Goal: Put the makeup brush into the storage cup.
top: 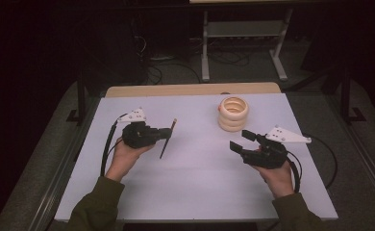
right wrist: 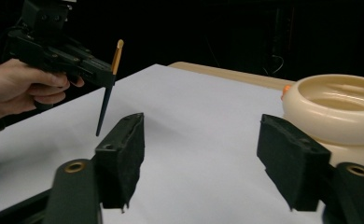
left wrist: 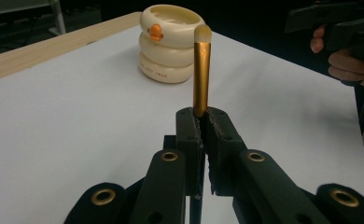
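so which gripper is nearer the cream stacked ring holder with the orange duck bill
Right. The open right gripper sits just in front of the cream ring-stack holder, slightly to its right. The left gripper, clamped on a gold-and-black brush, is farther off to the holder's left.

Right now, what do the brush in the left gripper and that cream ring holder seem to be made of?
Brush: gold section looks like polished metal, given its sheen; the dark handle could be plastic or painted wood. Ring holder: probably glossy moulded plastic, smooth with soft highlights.
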Demonstrator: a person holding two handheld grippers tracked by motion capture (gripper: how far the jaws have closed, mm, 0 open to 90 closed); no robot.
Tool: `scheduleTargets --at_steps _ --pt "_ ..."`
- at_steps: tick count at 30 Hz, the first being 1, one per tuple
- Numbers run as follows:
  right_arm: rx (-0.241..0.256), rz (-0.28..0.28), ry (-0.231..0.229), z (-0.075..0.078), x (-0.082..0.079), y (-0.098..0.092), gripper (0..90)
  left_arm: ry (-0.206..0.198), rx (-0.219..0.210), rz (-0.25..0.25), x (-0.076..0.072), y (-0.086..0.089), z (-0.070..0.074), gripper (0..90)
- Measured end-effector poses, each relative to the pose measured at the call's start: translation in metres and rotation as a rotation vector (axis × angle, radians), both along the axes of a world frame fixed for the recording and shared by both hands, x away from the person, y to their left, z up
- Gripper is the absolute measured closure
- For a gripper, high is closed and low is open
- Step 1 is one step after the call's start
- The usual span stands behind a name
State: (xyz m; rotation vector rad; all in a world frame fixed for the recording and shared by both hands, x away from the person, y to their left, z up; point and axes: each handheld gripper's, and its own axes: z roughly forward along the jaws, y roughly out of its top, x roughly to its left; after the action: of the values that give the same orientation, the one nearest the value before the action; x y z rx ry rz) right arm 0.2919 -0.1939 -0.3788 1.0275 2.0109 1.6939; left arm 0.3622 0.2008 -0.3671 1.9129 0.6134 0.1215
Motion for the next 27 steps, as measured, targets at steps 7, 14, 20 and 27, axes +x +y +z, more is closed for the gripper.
scheduleTargets --at_steps 7,14,20,27 --pt "0.02 0.049 0.009 0.003 0.004 0.012 43.0 -0.001 -0.017 -0.025 -0.005 -0.009 -0.001 84.4" --pt "0.015 0.082 0.004 0.006 0.006 0.025 46.7 -0.014 -0.026 -0.046 -0.01 -0.018 -0.002 84.4" --pt "0.029 0.103 0.0 0.008 0.009 0.035 52.0 -0.018 -0.035 -0.063 -0.014 -0.026 -0.003 84.4" --pt "0.044 0.131 0.01 0.011 0.011 0.044 58.4 -0.039 -0.034 -0.081 -0.019 -0.035 -0.004 84.4"
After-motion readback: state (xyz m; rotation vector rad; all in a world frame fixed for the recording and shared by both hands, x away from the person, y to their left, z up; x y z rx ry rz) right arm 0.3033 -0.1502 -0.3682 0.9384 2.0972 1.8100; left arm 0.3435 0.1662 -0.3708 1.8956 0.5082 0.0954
